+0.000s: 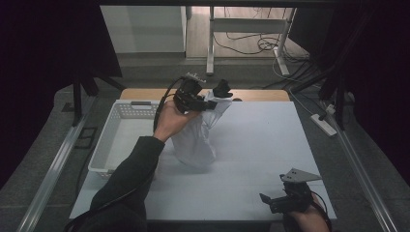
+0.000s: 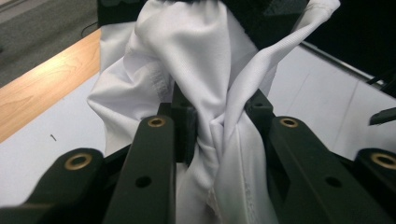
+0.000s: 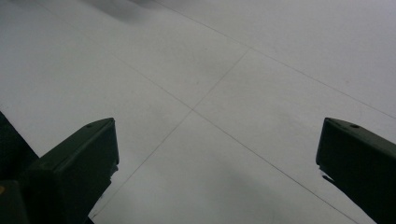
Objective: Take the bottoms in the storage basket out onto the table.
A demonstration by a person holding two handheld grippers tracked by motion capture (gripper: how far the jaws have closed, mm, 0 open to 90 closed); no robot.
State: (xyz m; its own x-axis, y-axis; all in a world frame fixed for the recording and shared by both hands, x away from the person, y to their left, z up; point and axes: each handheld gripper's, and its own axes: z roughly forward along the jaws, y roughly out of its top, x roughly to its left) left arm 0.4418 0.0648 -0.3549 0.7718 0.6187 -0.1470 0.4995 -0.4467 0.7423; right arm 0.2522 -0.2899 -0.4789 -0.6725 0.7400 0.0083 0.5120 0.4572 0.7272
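Jaws of the left gripper (image 2: 212,126) were clamped on a bunched fold of white garment (image 2: 196,60), pinching the cloth between them. Held up by that grip near the table's far edge, the garment (image 1: 196,137) hung down so its lower end rested on the white table (image 1: 256,145). Just left stood a white perforated basket (image 1: 126,110). At the near right corner, the right gripper (image 1: 273,200) sat with its jaws wide apart above bare tabletop.
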